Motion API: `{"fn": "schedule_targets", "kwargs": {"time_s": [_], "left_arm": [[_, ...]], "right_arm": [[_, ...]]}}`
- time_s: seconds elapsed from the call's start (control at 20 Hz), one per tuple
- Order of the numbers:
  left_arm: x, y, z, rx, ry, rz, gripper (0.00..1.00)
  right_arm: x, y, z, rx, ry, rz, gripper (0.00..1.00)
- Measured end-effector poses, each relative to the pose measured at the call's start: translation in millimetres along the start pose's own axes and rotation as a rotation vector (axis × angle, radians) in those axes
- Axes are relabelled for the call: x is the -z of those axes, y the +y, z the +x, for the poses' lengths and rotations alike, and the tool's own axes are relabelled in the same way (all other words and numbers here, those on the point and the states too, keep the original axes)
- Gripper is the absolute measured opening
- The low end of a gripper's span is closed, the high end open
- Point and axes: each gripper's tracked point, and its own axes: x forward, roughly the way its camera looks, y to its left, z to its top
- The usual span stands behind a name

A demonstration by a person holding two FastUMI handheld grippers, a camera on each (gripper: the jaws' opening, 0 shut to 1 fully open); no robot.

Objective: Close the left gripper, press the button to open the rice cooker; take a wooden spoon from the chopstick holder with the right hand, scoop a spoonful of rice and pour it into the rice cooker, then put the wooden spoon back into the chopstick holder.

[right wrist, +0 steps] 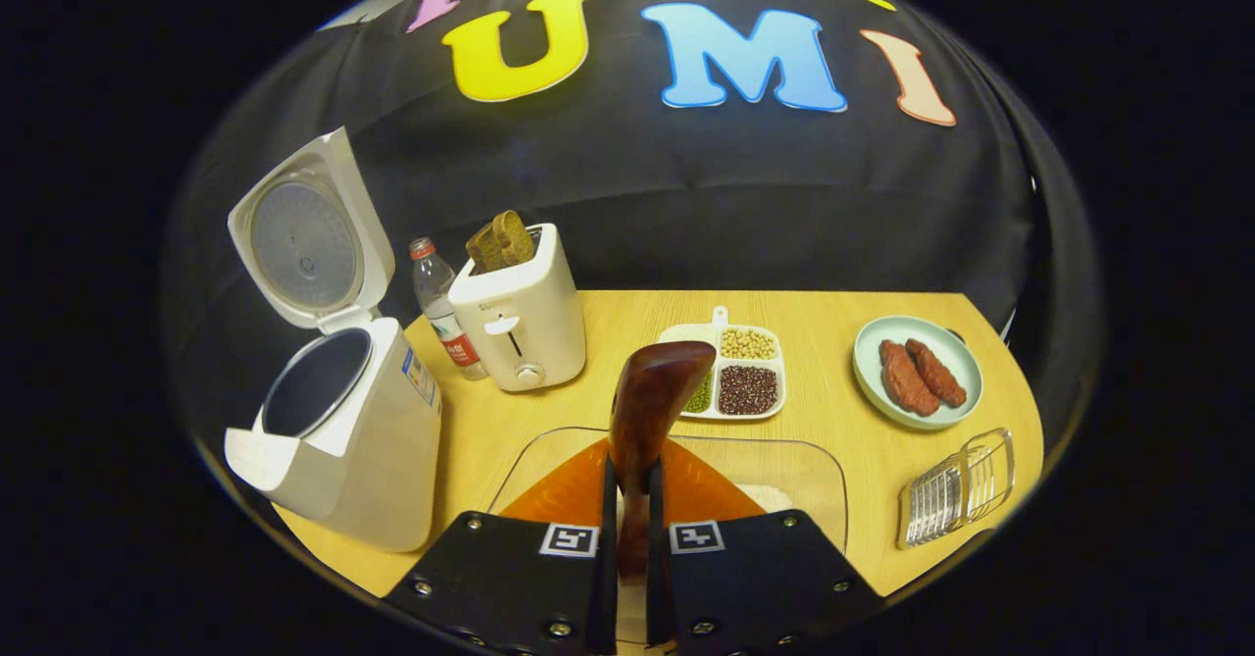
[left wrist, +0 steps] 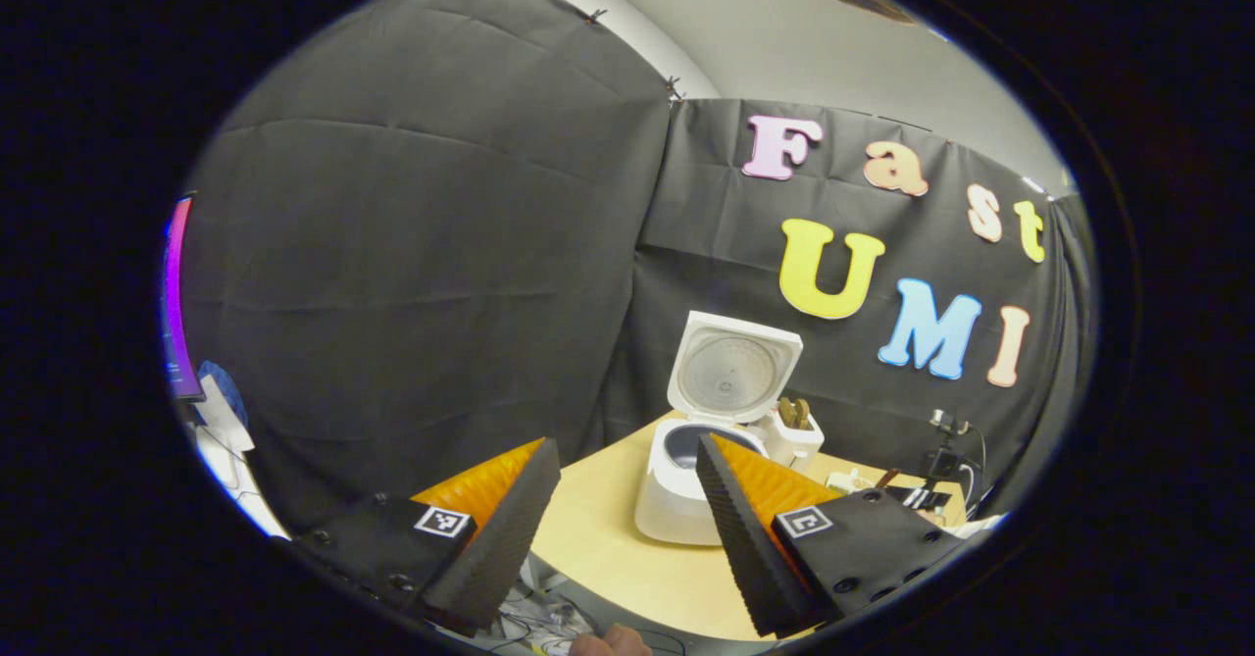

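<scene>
- The right hand-held gripper (right wrist: 627, 538) holds the wooden spoon (right wrist: 647, 411); both fingers squeeze the handle and the spoon's bowl sticks up just ahead of them.
- Right under and ahead of this hand-held gripper is a clear dish (right wrist: 784, 460) with white rice (right wrist: 770, 496) in it (the rice is mostly hidden behind the fingers).
- Ahead and to the left stands the rice cooker (right wrist: 363, 440) with its lid (right wrist: 304, 239) flipped up, so the dark pot inside shows.
- Beside the cooker, farther on, are a water bottle (right wrist: 436, 298) and a toaster (right wrist: 520, 318) with brown bread sticking out.
- Straight ahead, past the spoon, is a white tray of beans (right wrist: 740, 381); ahead to the right is a plate (right wrist: 868, 381) with two pieces of meat, and nearer on the right a clear rack (right wrist: 956, 489).
- The left hand-held gripper (left wrist: 627, 499) has its fingers wide apart and holds nothing.
- It hangs off the edge of the wooden surface (left wrist: 608, 538), and the open rice cooker (left wrist: 677, 499) is ahead of it, seen between its fingers.
</scene>
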Motion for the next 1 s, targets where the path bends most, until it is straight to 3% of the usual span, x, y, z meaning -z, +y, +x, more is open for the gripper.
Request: {"fn": "schedule_targets", "kwargs": {"time_s": [0.1, 0.15, 0.3, 0.6, 0.7, 0.75, 1.0], "left_arm": [[-7.2, -3.2, -0.6, 0.006, -0.011, 0.011, 1.00], [-7.8, -3.3, -0.9, 0.008, -0.015, 0.014, 0.94], [-10.6, -12.5, -1.9, 0.020, -0.015, 0.019, 0.98], [-25.3, -38.6, -5.3, 0.072, -0.039, 0.067, 0.94], [-31.1, -43.8, -4.6, 0.083, -0.046, 0.073, 1.00], [-33.3, -44.9, -5.4, 0.088, -0.054, 0.078, 0.94], [-47.1, -39.1, -8.3, 0.095, -0.088, 0.084, 0.94]], "right_arm": [[-0.1, -1.3, -4.0, -0.039, 0.010, 0.103, 0.12], [-2.7, -3.5, -6.7, -0.057, 0.009, 0.166, 0.12], [-9.2, -14.1, -18.1, -0.084, -0.011, 0.314, 0.12], [-42.2, -9.3, -57.4, -0.184, -0.072, 0.372, 0.12], [-51.9, 5.2, -69.8, -0.243, -0.072, 0.420, 0.12], [-58.0, 12.3, -74.7, -0.264, -0.075, 0.434, 0.12], [-100.3, 61.7, -101.9, -0.365, -0.107, 0.460, 0.12]]}}
